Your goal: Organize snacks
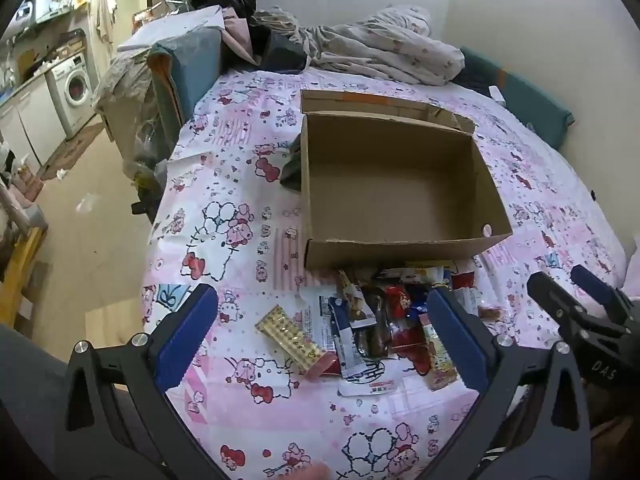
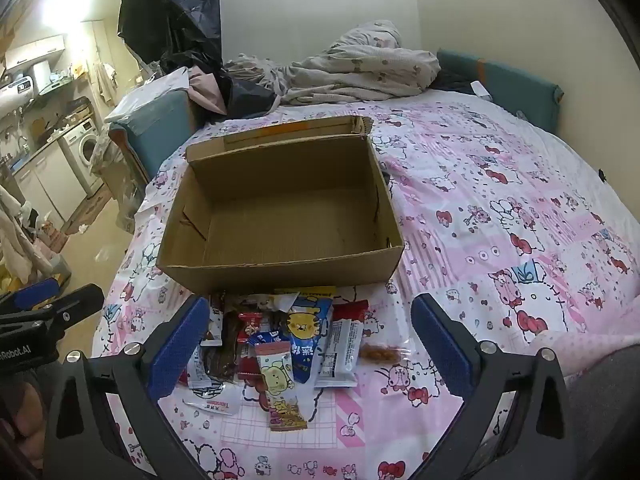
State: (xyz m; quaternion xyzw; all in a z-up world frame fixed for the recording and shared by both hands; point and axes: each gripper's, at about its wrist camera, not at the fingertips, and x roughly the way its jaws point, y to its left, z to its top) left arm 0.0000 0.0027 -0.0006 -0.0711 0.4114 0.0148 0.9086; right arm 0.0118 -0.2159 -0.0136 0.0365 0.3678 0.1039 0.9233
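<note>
Left gripper and right gripper tilted down over snack pile, both jaws wide apart holding nothing, open cardboard box beyond, lower packets overlapped, labels unreadable.

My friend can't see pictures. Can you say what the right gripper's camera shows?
An open, empty cardboard box sits on a bed with a pink cartoon sheet. A pile of snack packets lies in front of it, between the wide-open right gripper. The left gripper peeks in at the left edge.

left wrist: high, angled down, left of box | right wrist: same tilt, further right | shared — box, snacks, bed, close
</note>
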